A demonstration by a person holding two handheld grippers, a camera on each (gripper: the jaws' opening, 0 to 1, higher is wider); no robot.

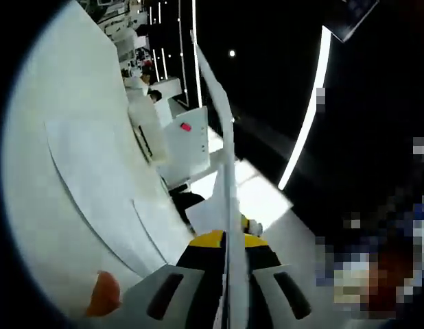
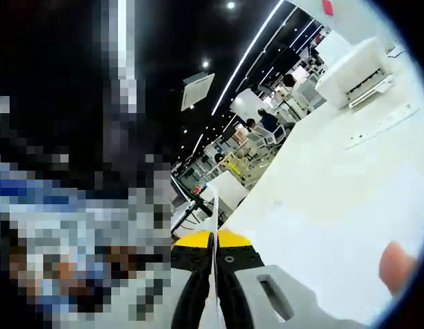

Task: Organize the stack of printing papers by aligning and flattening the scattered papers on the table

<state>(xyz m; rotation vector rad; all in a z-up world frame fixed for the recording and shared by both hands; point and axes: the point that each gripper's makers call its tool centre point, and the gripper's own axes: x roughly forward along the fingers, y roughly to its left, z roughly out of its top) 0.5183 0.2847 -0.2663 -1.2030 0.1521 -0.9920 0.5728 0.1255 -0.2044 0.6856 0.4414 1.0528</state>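
Two grippers, one sheaf of paper between them: that is the count we make here.

Item one, the left gripper [image 1: 229,257]. In the left gripper view its jaws stand closed almost flat, with the paper [image 1: 226,157] pinched edge-on between them. The sheet rises thin and upright from the jaws and bends a little towards its far tip.

Item two, the right gripper [image 2: 213,257]. In the right gripper view its jaws are likewise pressed together on a thin white edge of paper [image 2: 214,212], which pokes out just past the yellow tips. Whether both grippers hold the same sheets we cannot tell for certain, though we judge it likely.

Item three, the table [image 1: 54,226], white and broad. More sheets [image 1: 102,185] lie flat on it in the left gripper view, overlapping loosely, their edges fanned and not square to one another.

Item four, a white printer [image 2: 352,72] at the far end of the table [image 2: 322,199] in the right gripper view. A fingertip [image 2: 397,267] shows at the lower right.

Progress, as we judge it: early to middle. Some paper is lifted off the table and held on edge, which suits squaring it up. The loose sheets on the table are not yet gathered, aligned or pressed flat, so the greater part of the work remains.
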